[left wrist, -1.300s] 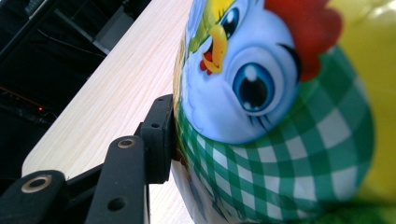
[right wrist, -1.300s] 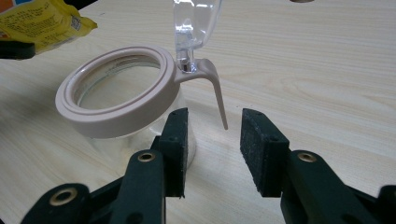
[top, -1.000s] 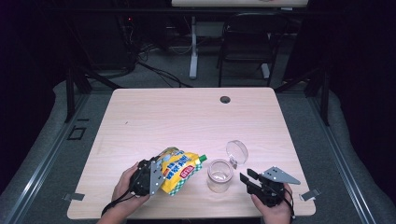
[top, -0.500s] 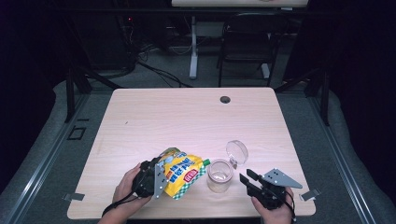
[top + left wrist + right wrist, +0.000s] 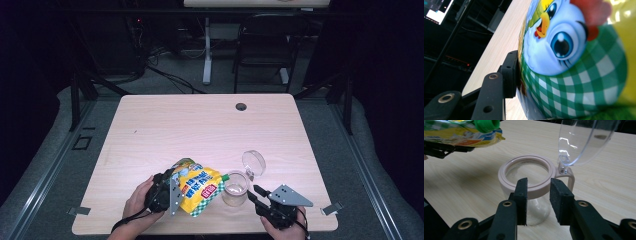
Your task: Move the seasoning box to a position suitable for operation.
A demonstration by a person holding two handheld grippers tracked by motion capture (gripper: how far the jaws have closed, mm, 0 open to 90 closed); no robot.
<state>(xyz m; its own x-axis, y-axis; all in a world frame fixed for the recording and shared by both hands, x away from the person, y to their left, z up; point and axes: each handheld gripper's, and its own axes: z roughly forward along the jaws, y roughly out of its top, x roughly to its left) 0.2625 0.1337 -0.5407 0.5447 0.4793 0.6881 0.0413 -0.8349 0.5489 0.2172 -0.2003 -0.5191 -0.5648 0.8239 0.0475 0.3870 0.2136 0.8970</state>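
A yellow pouch (image 5: 199, 186) with a cartoon chick and green check print (image 5: 574, 62) lies tilted in my left gripper (image 5: 167, 192), which is shut on it; one black finger (image 5: 510, 72) presses its side. Its green cap (image 5: 226, 176) points at a small clear jar (image 5: 235, 189) with a pink rim (image 5: 527, 173). The cap (image 5: 486, 124) hangs just left of and above that rim. The jar's clear hinged lid (image 5: 253, 162) stands open at the far right (image 5: 584, 140). My right gripper (image 5: 254, 192) sits close in front of the jar, open (image 5: 538, 195), with nothing between its fingers.
Everything sits near the front edge of the light wooden table (image 5: 200, 125). A dark cable hole (image 5: 241, 106) lies near the far edge. Beyond the table stand a black chair (image 5: 265, 50) and cables on the floor.
The left gripper has carried the pouch slightly right, bringing the green cap up to the jar. The right gripper has edged left toward the jar.
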